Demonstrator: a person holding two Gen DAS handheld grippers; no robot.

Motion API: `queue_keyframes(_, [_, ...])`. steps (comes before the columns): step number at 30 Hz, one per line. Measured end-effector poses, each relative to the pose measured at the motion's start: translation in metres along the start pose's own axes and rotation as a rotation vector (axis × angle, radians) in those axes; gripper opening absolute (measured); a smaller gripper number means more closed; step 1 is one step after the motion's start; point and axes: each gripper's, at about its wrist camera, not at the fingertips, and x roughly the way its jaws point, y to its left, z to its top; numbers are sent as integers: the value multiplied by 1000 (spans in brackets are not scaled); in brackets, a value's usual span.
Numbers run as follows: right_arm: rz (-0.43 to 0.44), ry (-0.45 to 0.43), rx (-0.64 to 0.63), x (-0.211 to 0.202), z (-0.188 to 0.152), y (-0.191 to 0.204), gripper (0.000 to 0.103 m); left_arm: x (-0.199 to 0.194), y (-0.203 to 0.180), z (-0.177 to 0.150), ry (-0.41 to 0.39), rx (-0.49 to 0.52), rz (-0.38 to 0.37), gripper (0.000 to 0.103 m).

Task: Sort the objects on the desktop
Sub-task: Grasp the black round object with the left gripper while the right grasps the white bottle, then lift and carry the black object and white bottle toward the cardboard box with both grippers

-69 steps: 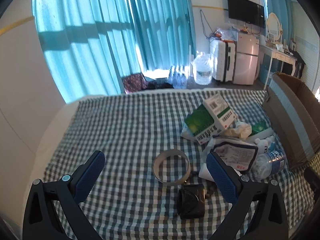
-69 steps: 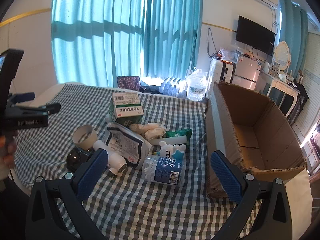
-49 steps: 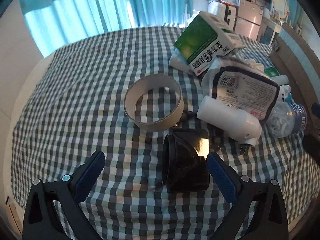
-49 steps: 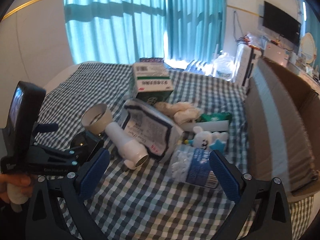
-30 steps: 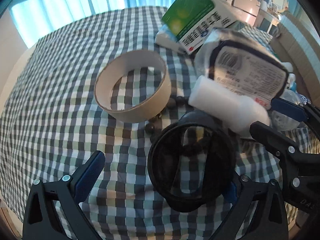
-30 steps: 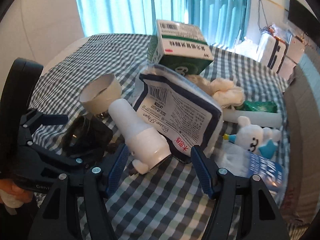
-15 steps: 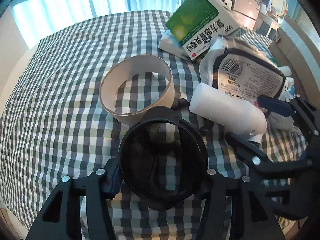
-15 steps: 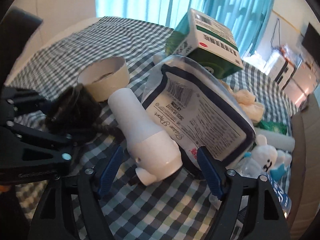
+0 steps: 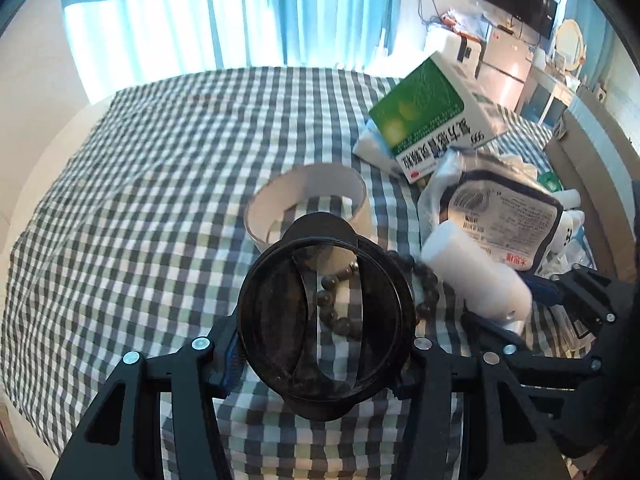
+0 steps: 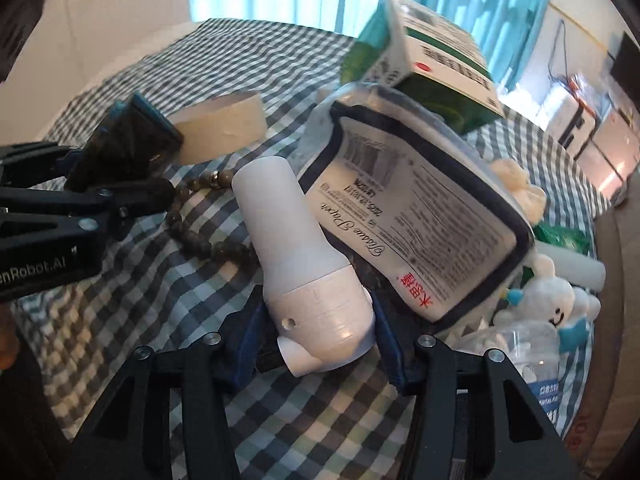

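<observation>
Since 0.5 s ago: left gripper (image 9: 325, 354) raised black round holder (image 9: 326, 316), jaws pinching it; right gripper (image 10: 316, 344) jaws now pinching white bottle (image 10: 304, 268), frame centre.

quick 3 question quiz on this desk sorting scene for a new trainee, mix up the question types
1. True or false: the left claw is shut on the black round holder.
2. Multiple choice: what does the right claw grip? A) the green medicine box B) the white bottle C) the tissue pack
3. Fill in: the dark string lying on the checked cloth between the two claws is a bead ____.

Key:
1. True.
2. B: the white bottle. The green medicine box and the tissue pack lie ungripped behind it.
3. Bracelet: the bead bracelet lies beside the cardboard ring.
</observation>
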Motion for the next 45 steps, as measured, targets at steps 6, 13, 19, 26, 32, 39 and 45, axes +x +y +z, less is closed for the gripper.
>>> queue_keyframes(6, [23, -59, 57, -30, 6, -7, 51, -16, -4, 1, -65, 24, 10, 55])
queue_keyframes(13, [16, -154, 97, -74, 7, -10, 51, -44, -9, 10, -144, 38, 22, 55])
queue_keyframes(19, [13, -256, 186, -117, 16, -28, 51, -85, -19, 19, -238, 16, 13, 55])
queue_keyframes(26, [5, -398, 230, -176, 17, -37, 51, -134, -37, 27, -326, 11, 12, 55])
queue_keyframes(32, [-15, -494, 258, -219, 19, -45, 51, -180, -43, 36, -419, -4, 42, 55])
queue_keyframes(39, [-12, -566, 287, -256, 16, -55, 51, -216, -46, 37, -496, -15, 77, 55])
queue_keyframes(45, [-46, -590, 295, -275, 12, -59, 51, -230, -50, 40, -502, -15, 48, 55])
